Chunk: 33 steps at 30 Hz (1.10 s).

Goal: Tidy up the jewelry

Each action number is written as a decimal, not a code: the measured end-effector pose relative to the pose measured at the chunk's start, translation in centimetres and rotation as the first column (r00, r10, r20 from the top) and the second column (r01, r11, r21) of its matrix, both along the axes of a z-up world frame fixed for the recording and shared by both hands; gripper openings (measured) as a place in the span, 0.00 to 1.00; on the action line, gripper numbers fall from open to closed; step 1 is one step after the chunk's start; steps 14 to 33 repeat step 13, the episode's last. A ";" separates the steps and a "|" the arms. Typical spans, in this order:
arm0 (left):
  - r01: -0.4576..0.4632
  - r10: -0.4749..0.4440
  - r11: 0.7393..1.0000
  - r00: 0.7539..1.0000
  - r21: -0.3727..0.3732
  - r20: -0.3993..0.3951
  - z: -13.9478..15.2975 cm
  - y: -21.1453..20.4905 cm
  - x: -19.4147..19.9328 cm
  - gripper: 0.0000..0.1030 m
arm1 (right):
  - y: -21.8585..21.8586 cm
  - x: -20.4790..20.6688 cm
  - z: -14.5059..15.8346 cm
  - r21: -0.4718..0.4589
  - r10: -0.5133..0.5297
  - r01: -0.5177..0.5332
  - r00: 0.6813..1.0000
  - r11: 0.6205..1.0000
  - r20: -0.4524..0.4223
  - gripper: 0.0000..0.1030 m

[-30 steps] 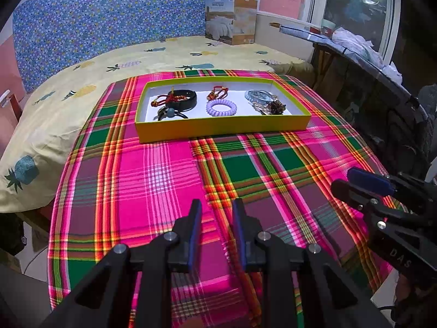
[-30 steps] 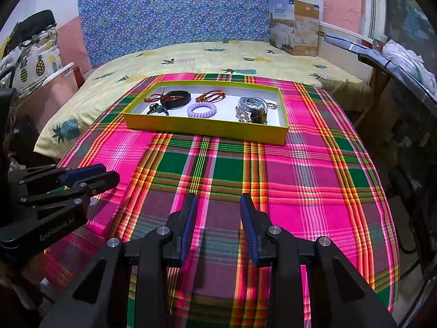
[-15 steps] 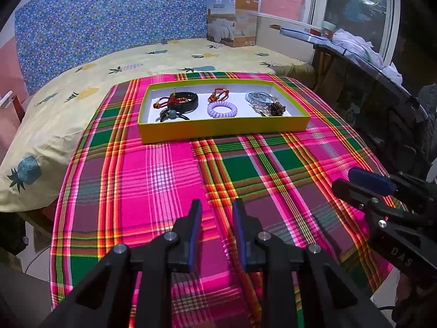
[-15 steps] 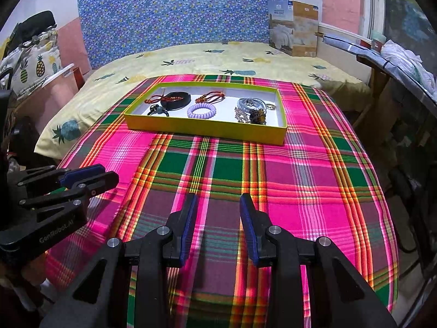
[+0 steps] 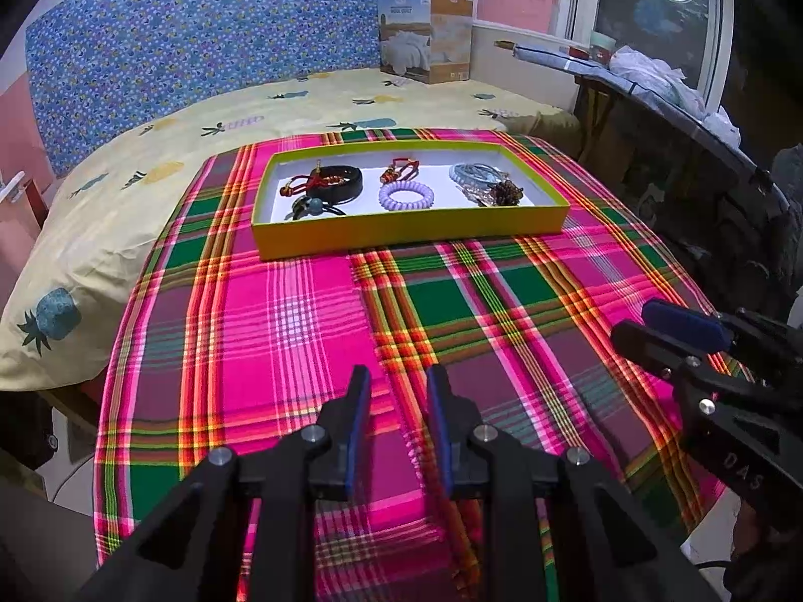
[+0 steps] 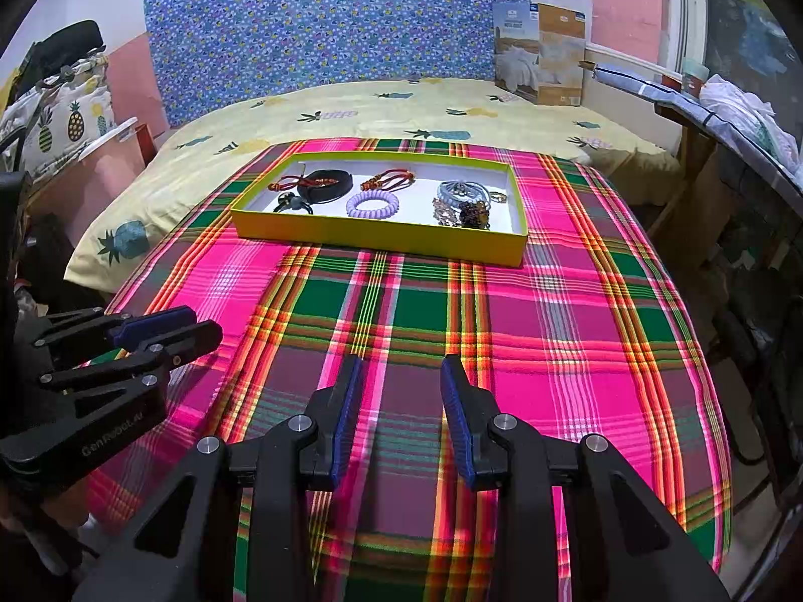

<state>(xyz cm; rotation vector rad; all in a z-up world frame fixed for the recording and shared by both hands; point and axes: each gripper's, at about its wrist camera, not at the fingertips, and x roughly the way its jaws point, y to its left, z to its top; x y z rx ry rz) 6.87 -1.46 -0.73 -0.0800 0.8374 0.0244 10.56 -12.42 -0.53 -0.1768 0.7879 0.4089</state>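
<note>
Jewelry [image 6: 374, 195] is lying gathered inside the yellow box [image 6: 381, 243] at the far end of the plaid cloth [image 6: 411, 311], well apart from both of my tools. I am holding my right gripper [image 6: 399, 376] low over the near end of the cloth, its fingers [image 6: 346, 401] parted and gripping nothing. My left gripper [image 5: 396, 386] is hovering just beside it, its fingers [image 5: 359, 411] standing a narrower gap apart, also empty. Both are pointing toward the box. Outward from there, no loose piece is showing on the cloth. The pieces are sitting in rough groups: black band [image 5: 333, 183], lilac coil [image 5: 406, 195], silvery tangle [image 5: 484, 183]. This is fitting either pieces awaiting sorting or a finished tidy (I cannot judge which), so I am naming no move.
</note>
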 end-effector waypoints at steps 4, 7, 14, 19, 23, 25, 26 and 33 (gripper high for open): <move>-0.001 0.001 1.000 1.000 -0.003 -0.008 -0.1 0.0 0.0 0.23 | 0.0 0.0 0.0 0.001 0.000 0.000 1.000 1.000 0.000 0.32; 0.001 -0.001 1.000 1.000 -0.007 -0.010 -0.2 -0.1 0.0 0.23 | 0.0 0.0 0.0 0.001 0.000 0.000 1.000 1.000 0.000 0.32; 0.001 -0.001 1.000 1.000 -0.009 -0.012 -0.2 -0.1 0.0 0.23 | 0.1 -0.1 0.1 0.002 0.000 0.000 1.000 1.000 0.002 0.32; 0.001 -0.001 1.000 1.000 -0.009 -0.012 -0.2 -0.1 0.0 0.23 | 0.1 -0.1 0.1 0.002 0.000 0.000 1.000 1.000 0.002 0.32; 0.001 -0.001 1.000 1.000 -0.009 -0.012 -0.2 -0.1 0.0 0.23 | 0.1 -0.1 0.1 0.002 0.000 0.000 1.000 1.000 0.002 0.32; 0.001 -0.001 1.000 1.000 -0.009 -0.012 -0.2 -0.1 0.0 0.23 | 0.1 -0.1 0.1 0.002 0.000 0.000 1.000 1.000 0.002 0.32; 0.001 -0.001 1.000 1.000 -0.009 -0.012 -0.2 -0.1 0.0 0.23 | 0.1 -0.1 0.1 0.002 0.000 0.000 1.000 1.000 0.002 0.32; 0.001 -0.001 1.000 1.000 -0.009 -0.012 -0.2 -0.1 0.0 0.23 | 0.1 -0.1 0.1 0.002 0.000 0.000 1.000 1.000 0.002 0.32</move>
